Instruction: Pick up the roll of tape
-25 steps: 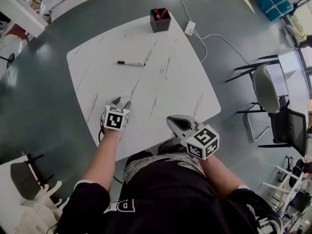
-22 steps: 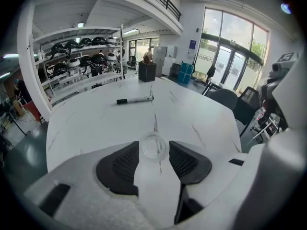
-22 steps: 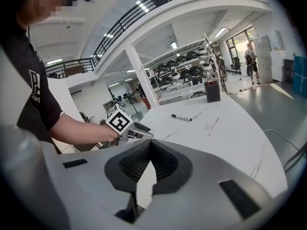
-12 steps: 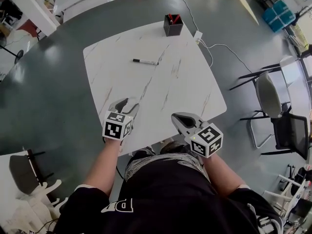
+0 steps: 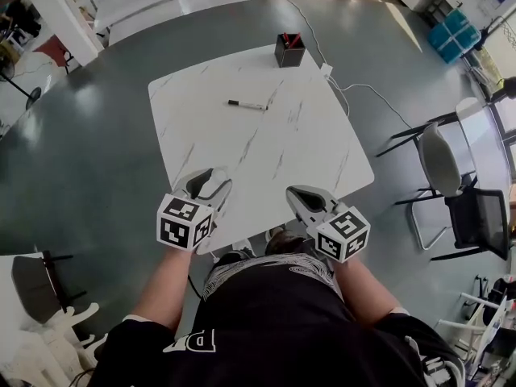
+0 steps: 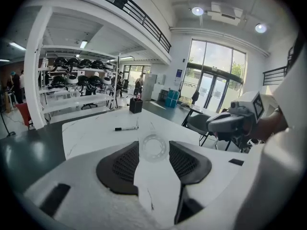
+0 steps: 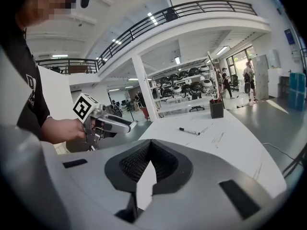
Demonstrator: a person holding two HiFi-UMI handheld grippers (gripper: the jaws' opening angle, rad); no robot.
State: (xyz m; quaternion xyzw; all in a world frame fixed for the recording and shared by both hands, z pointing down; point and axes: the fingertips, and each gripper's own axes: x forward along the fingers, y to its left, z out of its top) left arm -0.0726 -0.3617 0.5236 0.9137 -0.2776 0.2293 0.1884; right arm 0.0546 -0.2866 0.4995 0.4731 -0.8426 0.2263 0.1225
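Roll of tape point(image 6: 142, 147): clear ring, held between the two black ribbed pads point(image 6: 122, 164) of the left gripper point(image 5: 211, 182), one pad touching each side. Located over the near corner of the white marble-patterned table point(image 5: 266, 147). Whether the ring rests on the top or is clear of it cannot be told.

Left gripper: clamped on the roll, with a marker cube at the rear and a bare forearm behind it.

Right gripper point(image 7: 149, 145): jaws pressed together at the tips, nothing between them. Positioned over the near-right edge of the table, well apart from the left gripper.

Person: black printed shirt, standing at the near corner of the table.

Marker pen point(image 5: 247, 105): black and white, lying flat toward the far half of the table, well apart from both grippers.

Pen holder point(image 5: 289, 51): black, square, upright at the far corner, with red items standing in it.

Power adapter point(image 5: 326, 70): white, on the grey floor just beyond the far corner, with a white cable trailing away to the right.

Chair point(image 5: 443, 156): grey seat, black frame, on the floor off the table's right corner.
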